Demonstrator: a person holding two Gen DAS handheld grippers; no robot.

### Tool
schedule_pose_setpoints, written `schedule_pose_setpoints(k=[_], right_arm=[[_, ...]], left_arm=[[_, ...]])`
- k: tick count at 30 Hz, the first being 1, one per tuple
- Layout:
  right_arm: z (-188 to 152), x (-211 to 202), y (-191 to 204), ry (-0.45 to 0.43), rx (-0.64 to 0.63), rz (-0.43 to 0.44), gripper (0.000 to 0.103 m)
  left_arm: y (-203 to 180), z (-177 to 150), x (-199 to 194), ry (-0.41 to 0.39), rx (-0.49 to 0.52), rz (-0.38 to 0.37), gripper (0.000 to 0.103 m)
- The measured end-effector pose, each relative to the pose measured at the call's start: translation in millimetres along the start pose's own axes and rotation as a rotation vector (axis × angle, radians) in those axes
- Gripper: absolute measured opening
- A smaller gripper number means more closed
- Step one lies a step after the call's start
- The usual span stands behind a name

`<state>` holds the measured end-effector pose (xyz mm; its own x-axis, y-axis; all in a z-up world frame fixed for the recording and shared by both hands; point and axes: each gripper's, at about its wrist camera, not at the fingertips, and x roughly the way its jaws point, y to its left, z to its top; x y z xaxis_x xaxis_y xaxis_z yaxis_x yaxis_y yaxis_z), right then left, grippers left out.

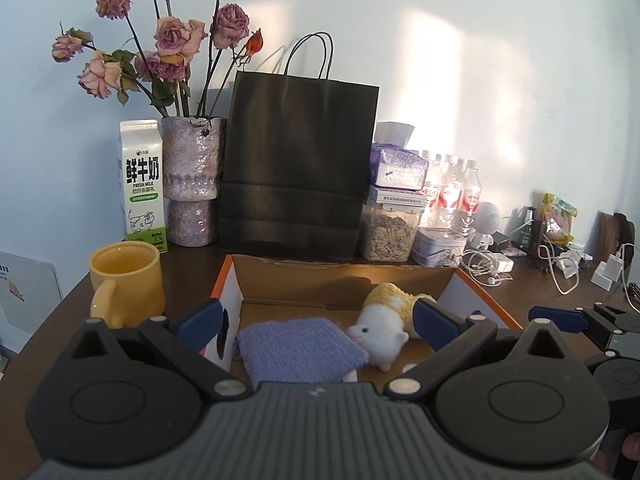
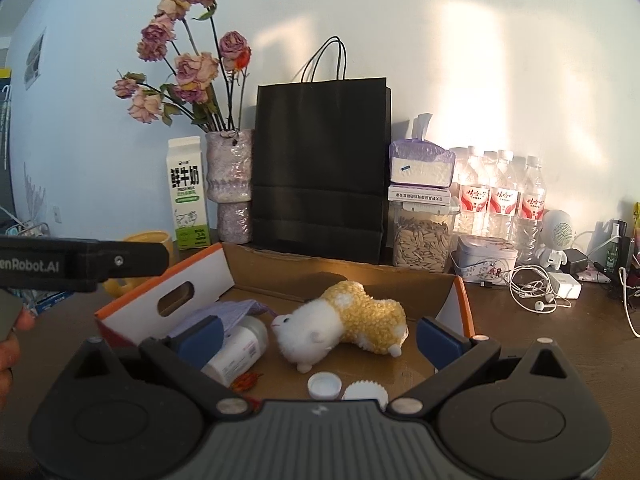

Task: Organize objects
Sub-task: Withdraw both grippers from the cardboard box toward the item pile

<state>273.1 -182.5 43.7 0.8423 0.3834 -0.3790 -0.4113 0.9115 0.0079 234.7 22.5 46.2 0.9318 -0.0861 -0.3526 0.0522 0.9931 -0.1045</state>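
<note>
My own left gripper body covers the near end of the purple cloth (image 1: 296,350) in the left wrist view, and the cardboard box (image 1: 340,280) loses its near wall the same way. The white bottle (image 2: 236,350) sits half under that cloth with my blue finger pad over it, label too small to read. Something reddish (image 2: 246,382) beside it, maybe a dried flower, too blurry to call. The roses (image 1: 176,36) get clipped by the top edge.

cardboard box (image 2: 404,286): open, orange-edged | plush hamster (image 2: 340,320): white-yellow, on its side inside box | purple cloth (image 1: 296,350): folded, left of hamster, over white bottle (image 2: 236,350)
</note>
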Motion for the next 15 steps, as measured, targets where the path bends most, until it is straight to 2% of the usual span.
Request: schedule_pose_setpoints(k=[15], right_arm=[[-39.8, -69.3, 22.8, 0.037, -0.034, 0.047, 0.103]], left_arm=[[4.1, -31.4, -68.6, 0.048, 0.0, 0.024, 0.103]])
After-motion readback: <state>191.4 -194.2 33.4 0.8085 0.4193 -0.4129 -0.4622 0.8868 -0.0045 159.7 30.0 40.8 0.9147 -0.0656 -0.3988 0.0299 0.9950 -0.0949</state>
